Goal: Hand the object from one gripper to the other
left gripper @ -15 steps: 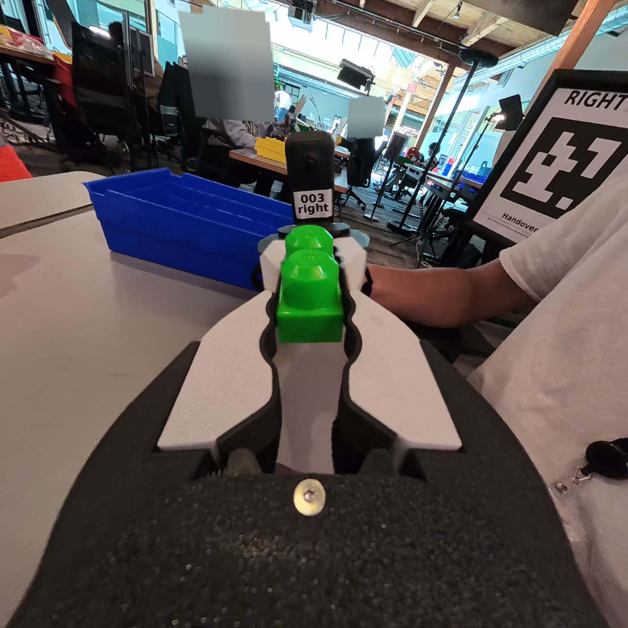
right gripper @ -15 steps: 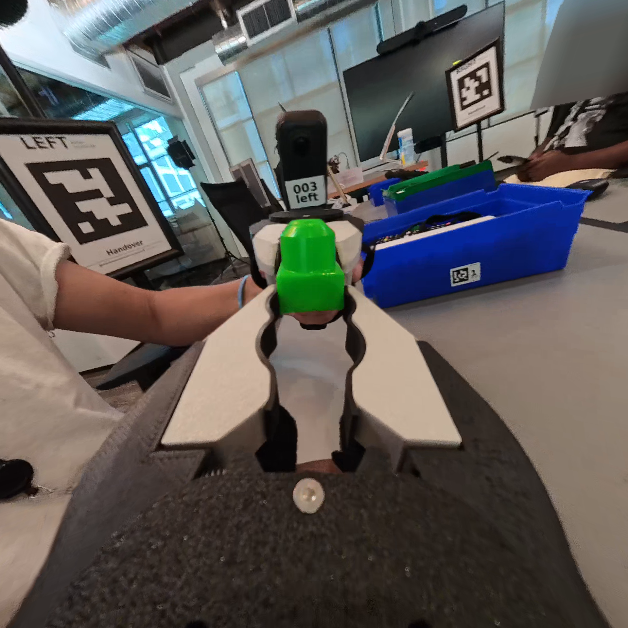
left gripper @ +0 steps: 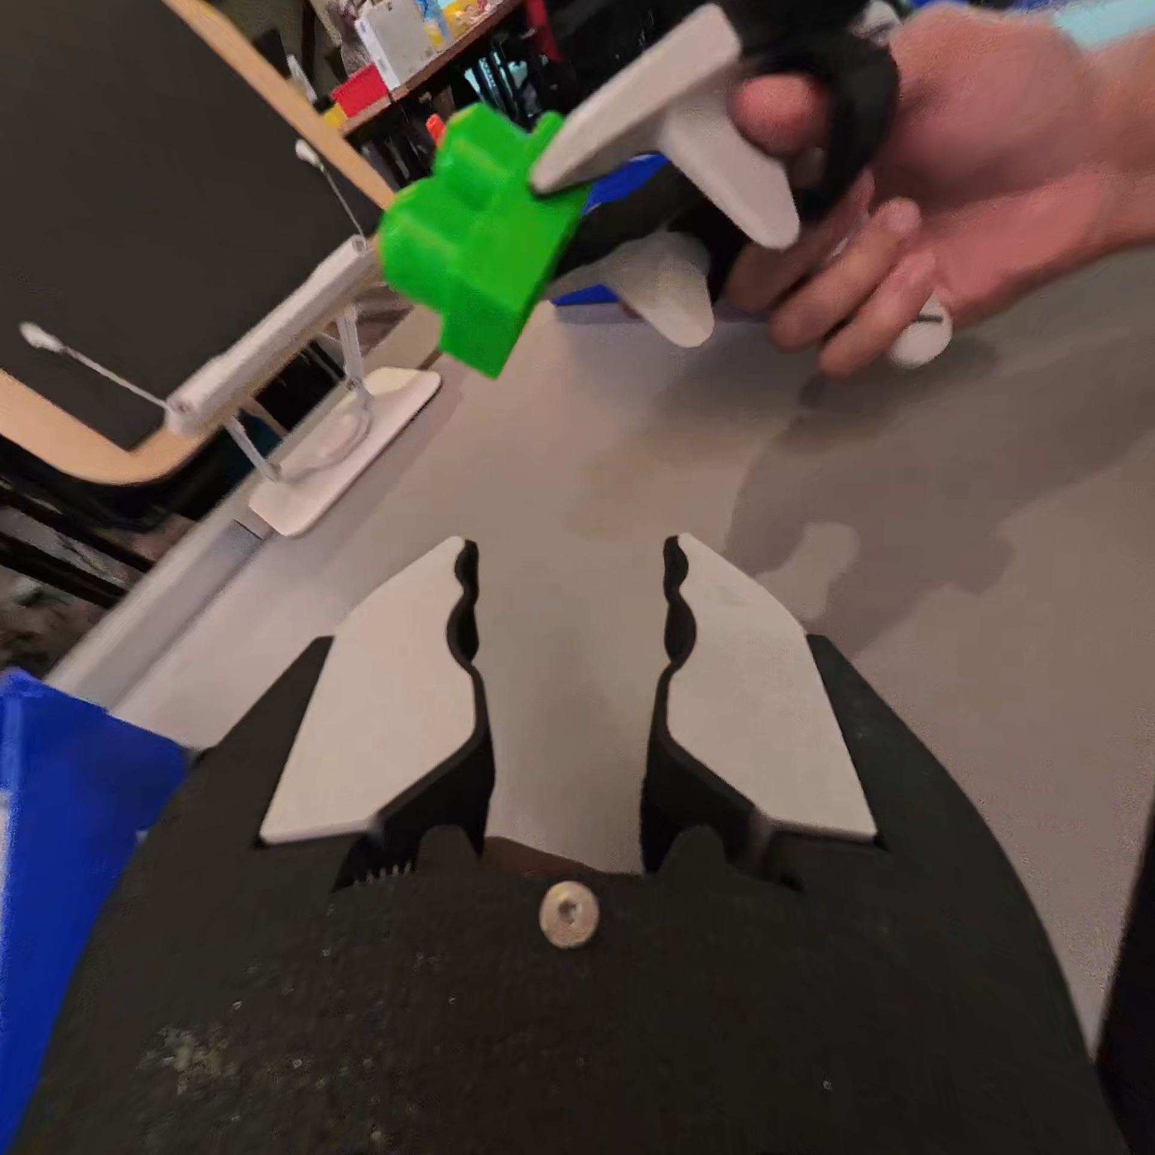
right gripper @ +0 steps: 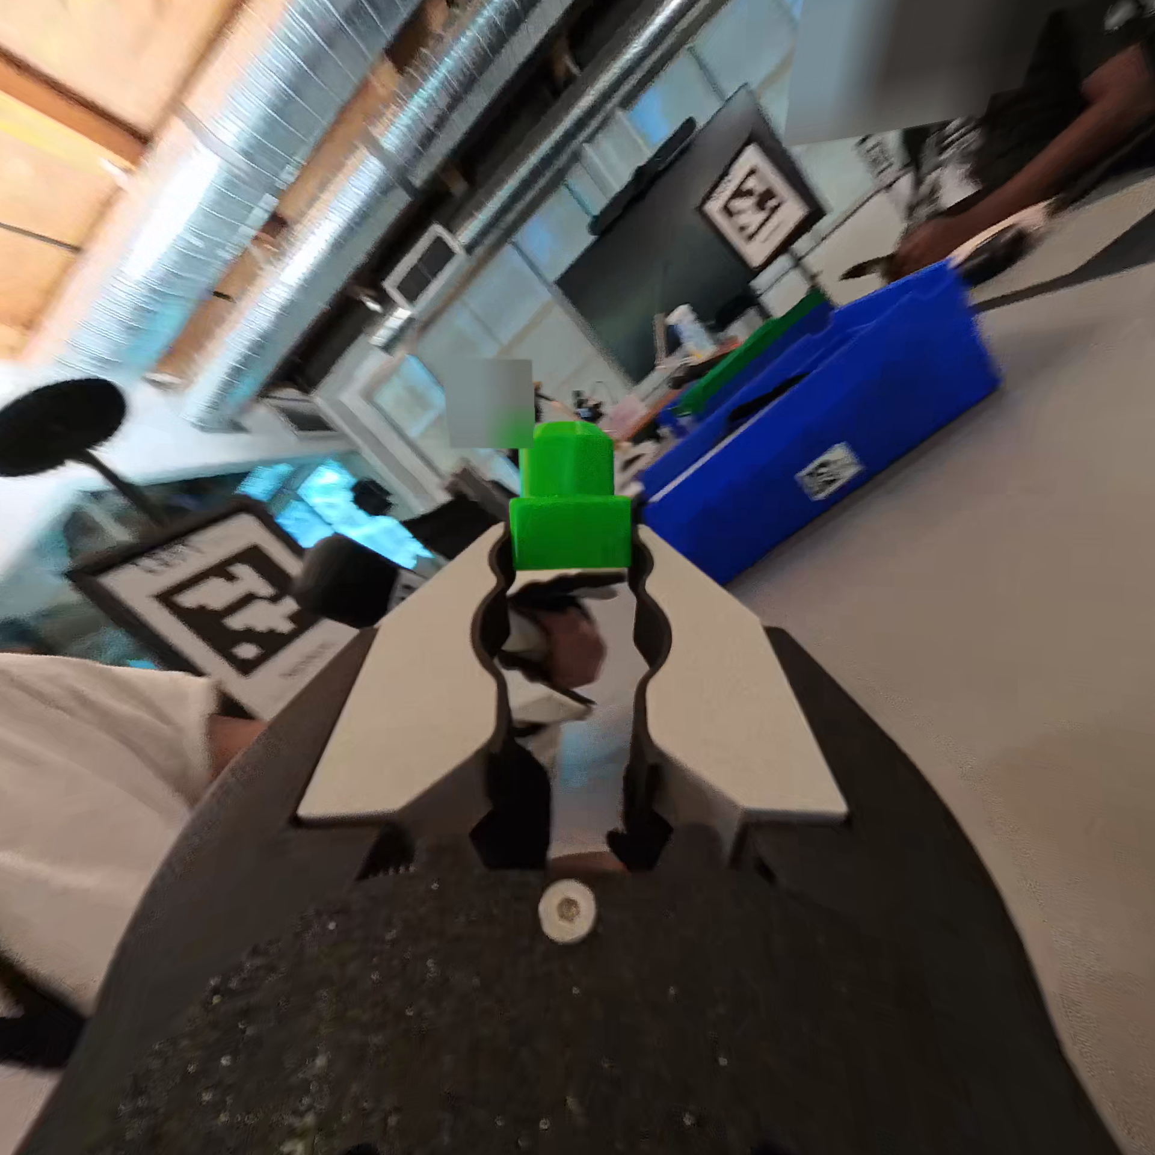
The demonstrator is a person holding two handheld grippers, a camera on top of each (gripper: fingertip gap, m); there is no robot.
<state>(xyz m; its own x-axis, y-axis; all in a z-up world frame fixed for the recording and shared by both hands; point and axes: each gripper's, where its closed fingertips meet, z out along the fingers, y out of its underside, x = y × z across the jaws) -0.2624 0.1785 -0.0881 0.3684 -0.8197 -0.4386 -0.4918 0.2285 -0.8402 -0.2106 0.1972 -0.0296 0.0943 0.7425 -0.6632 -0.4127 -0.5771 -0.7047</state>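
Note:
A bright green two-stud brick (right gripper: 570, 506) sits clamped between the tips of my right gripper (right gripper: 570, 544), which is shut on it. In the left wrist view the same brick (left gripper: 475, 244) hangs above the grey table (left gripper: 625, 450), held by the right gripper (left gripper: 562, 219) in a person's hand (left gripper: 975, 175) at the upper right. My left gripper (left gripper: 569, 550) is open and empty, low over the table, below and apart from the brick.
A blue bin (right gripper: 831, 437) stands on the table to the right in the right wrist view; a blue bin corner (left gripper: 69, 812) shows at lower left in the left wrist view. A white stand (left gripper: 337, 456) sits at the table's left edge. Framed marker boards (right gripper: 219, 594) stand behind. The gap from one gripper's tips to the other's is roughly 8 cm.
My left gripper has let go of the green brick, opened and drawn back. The right gripper keeps the brick and has swung away; both views have tilted.

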